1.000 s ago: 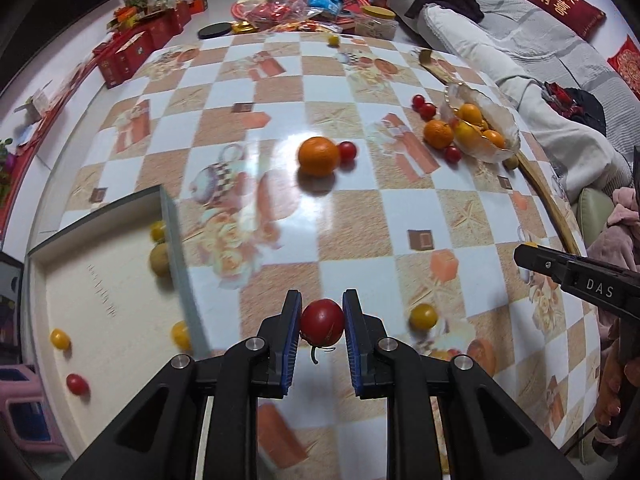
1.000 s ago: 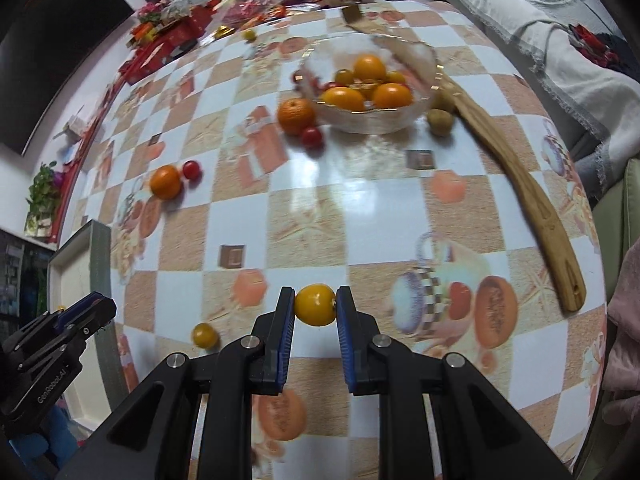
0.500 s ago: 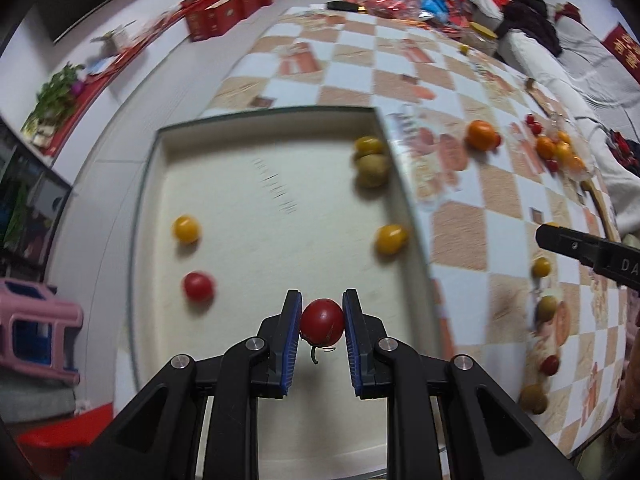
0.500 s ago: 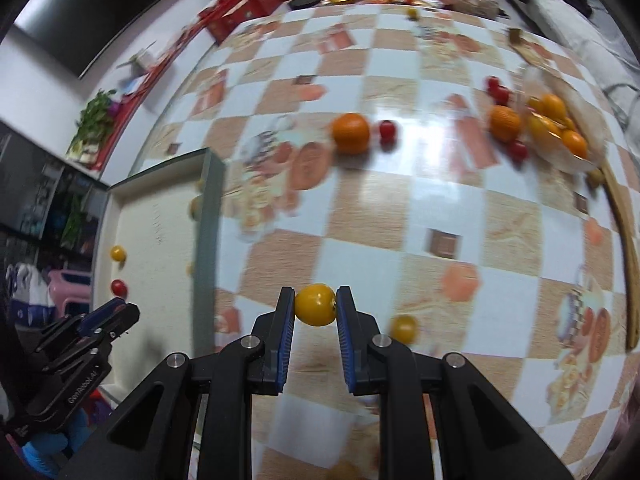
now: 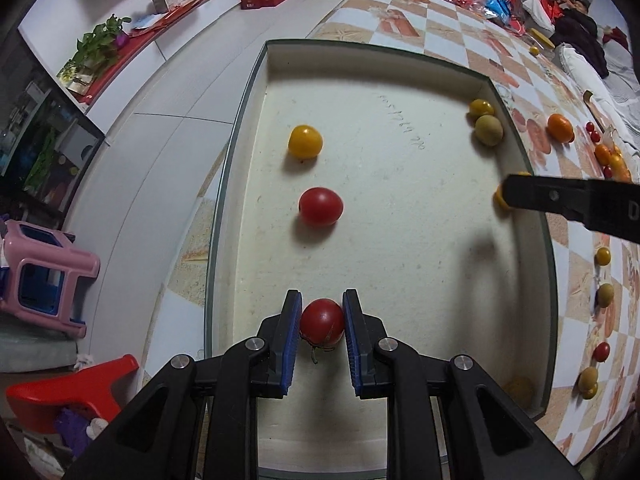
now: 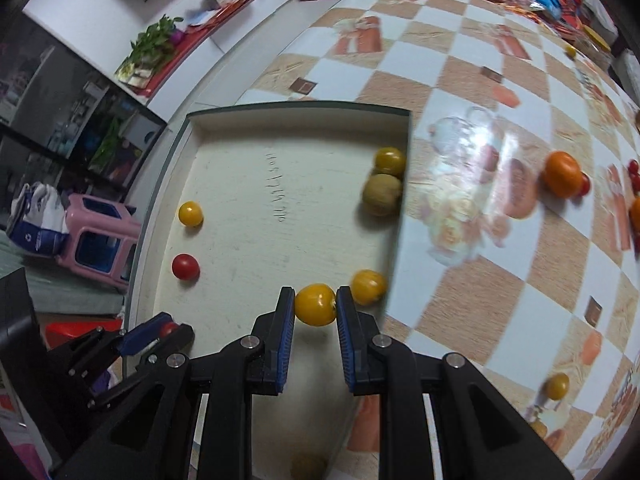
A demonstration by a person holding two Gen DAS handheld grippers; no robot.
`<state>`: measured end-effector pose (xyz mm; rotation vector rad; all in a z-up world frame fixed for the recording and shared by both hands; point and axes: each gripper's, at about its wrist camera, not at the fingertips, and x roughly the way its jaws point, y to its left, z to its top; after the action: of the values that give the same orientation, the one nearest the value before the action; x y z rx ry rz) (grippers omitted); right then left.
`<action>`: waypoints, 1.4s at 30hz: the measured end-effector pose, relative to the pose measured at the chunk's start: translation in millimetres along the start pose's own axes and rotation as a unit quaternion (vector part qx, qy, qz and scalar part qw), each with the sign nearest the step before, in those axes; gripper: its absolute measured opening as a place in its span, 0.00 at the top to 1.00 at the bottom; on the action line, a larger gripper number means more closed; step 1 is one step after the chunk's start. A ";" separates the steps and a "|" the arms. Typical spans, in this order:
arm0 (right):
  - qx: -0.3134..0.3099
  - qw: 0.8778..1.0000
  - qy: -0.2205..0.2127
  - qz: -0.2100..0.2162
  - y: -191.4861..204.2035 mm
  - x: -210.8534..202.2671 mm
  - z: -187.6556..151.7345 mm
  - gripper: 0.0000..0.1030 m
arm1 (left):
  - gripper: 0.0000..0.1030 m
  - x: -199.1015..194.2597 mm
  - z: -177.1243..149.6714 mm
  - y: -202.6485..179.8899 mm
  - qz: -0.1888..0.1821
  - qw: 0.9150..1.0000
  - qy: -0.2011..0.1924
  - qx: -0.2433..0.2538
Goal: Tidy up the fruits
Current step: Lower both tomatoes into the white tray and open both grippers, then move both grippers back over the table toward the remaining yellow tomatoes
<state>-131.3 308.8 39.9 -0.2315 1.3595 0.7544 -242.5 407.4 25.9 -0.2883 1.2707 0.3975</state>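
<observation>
The jaws of the left gripper point(image 5: 322, 322) are closed on a red tomato point(image 5: 322, 322), one blue pad against each side of the fruit, with a bit of dried stem hanging below it. The jaws of the right gripper point(image 6: 315, 306) are closed in the same way on a yellow tomato point(image 6: 315, 305). Both grippers point steeply downward over a shallow rectangular tray point(image 5: 236, 128) with a pale floor and a dark rim, which sits at the edge of the worktop point(image 6: 500, 312), a surface covered in an orange-and-white checked cloth. In the left wrist view, the held red tomato hangs over the near end of the tray floor; whether it touches the floor cannot be told. Farther in lie a loose red tomato point(image 5: 321, 207) and, beyond it, a loose yellow tomato point(image 5: 305, 142), apart from each other. In the far right corner of the tray a small yellow fruit point(image 5: 481, 108) and a dull green-brown fruit point(image 5: 489, 130) rest touching, against the wall. The right gripper enters that view from the right, over the tray's right wall. In the right wrist view, another yellow tomato point(image 6: 368, 287) lies just beside the held one, against the tray wall. On the worktop outside the tray sits an orange point(image 6: 562, 174), and several small fruits lie scattered nearer the edge.
</observation>
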 end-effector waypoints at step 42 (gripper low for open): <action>0.021 0.999 -0.028 -0.016 -21.3 -20.0 6.3 0.06 | 0.34 -1.5 13.6 -19.5 0.031 0.998 0.002 0.053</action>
<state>-113.8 289.4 54.3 -0.1967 1.3144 0.6995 -222.5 395.5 30.9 -0.1611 1.3023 0.3810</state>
